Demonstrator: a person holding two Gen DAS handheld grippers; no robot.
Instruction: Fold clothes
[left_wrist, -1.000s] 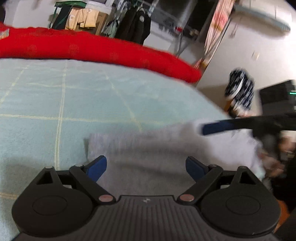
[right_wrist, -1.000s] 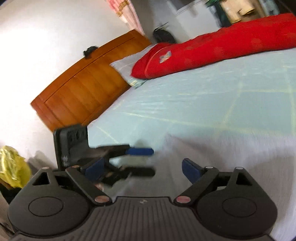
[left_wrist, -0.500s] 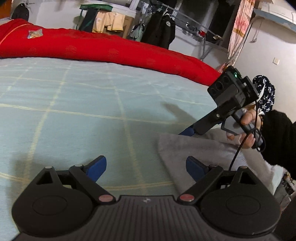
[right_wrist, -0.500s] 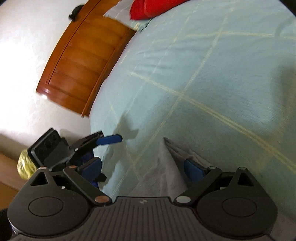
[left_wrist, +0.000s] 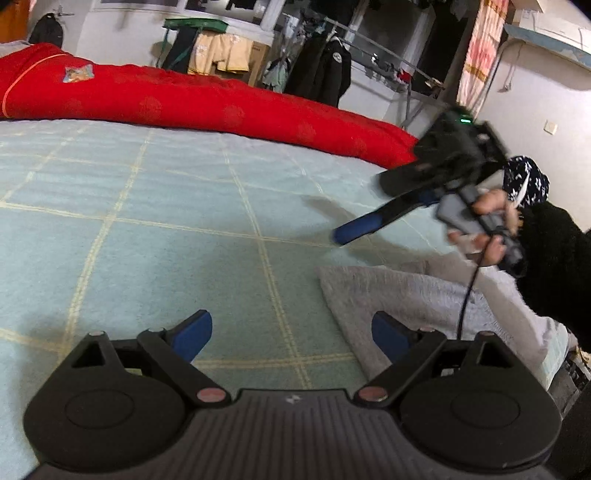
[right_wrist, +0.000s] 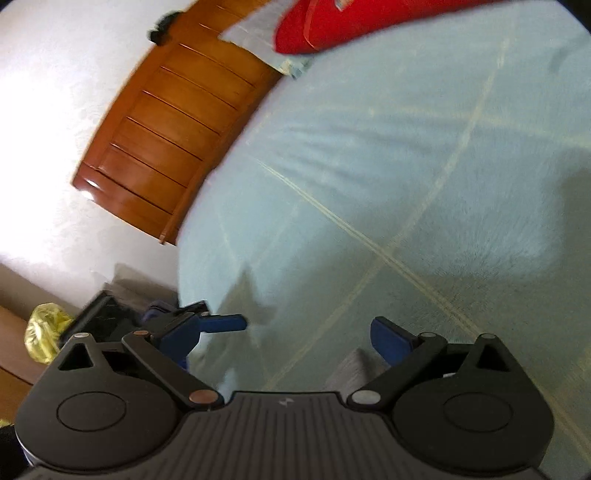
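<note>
Gray garment (left_wrist: 417, 299) lay folded on the bed (left_wrist: 166, 229), under the left gripper's (left_wrist: 291, 332) right finger and below the right gripper (right_wrist: 291, 339). Versus a second ago, both grippers had lifted off it, jaws spread, holding nothing; fold likely done. Its left edge ran straight, free. Bare bed ahead of both tools; red quilt (left_wrist: 207, 107) far ahead, headboard (right_wrist: 173, 136) beyond.

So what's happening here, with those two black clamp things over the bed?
A person is folding clothes with a hand-held gripper in each hand. Right now neither grips anything: the left gripper and the right gripper are both open above the pale green bedspread. A grey garment lies flat near the bed's edge, beside the left gripper's right finger. A red quilt lies along the far side.
</note>
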